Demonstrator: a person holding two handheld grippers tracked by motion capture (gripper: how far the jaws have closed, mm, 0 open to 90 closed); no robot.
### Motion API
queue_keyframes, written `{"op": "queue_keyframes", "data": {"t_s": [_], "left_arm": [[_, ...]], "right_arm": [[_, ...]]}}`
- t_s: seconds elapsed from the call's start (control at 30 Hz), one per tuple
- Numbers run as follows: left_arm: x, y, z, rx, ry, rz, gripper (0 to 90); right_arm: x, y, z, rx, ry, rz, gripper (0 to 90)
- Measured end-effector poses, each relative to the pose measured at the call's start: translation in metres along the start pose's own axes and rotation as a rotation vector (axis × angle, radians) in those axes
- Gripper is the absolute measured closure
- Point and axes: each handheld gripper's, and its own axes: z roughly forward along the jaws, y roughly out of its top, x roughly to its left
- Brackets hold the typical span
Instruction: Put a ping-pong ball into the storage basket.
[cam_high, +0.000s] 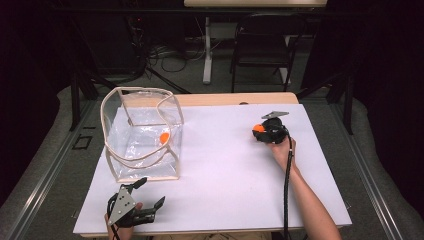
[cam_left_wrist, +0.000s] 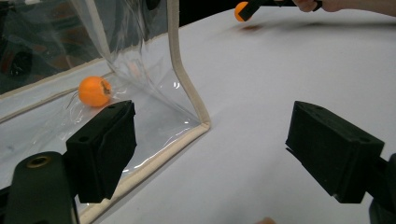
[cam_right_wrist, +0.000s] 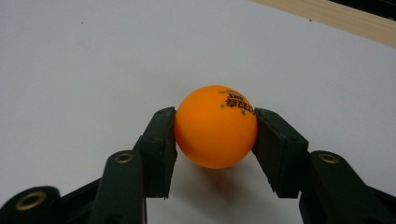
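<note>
Between right gripper (cam_right_wrist: 215, 128) jaws: orange ball (cam_right_wrist: 215, 126), pinched at mid-height. Advice: hold pressure even. Left gripper (cam_left_wrist: 212, 149): spread, empty, beside clear bag (cam_high: 142, 135).

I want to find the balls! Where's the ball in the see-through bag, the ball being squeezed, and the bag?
Ball in bag (cam_left_wrist: 93, 91), left gripper view, its middle.
Squeezed ball (cam_right_wrist: 215, 126), right gripper view, its middle.
Clear bag (cam_high: 172, 127), high view, its right wall.
</note>
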Motion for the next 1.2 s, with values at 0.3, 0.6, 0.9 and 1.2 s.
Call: {"op": "queue_keyframes", "data": {"t_s": [0.3, 0.6, 0.9, 1.2], "left_arm": [[0.000, 0.000, 0.000, -0.004, 0.000, 0.001, 15.7], [0.000, 0.001, 0.000, -0.004, 0.002, 0.001, 15.7], [0.000, 0.001, 0.002, -0.001, -0.005, 0.002, 15.7], [0.000, 0.000, 0.002, -0.001, -0.003, -0.001, 15.7]], "right_arm": [[0.006, 0.005, -0.011, -0.004, 0.015, -0.024, 50.6], [0.017, 0.008, -0.015, 0.010, 0.028, -0.066, 50.6], [0.031, 0.010, -0.022, 0.016, 0.028, -0.118, 50.6], [0.042, 0.014, -0.027, 0.010, 0.042, -0.147, 50.7]]}}
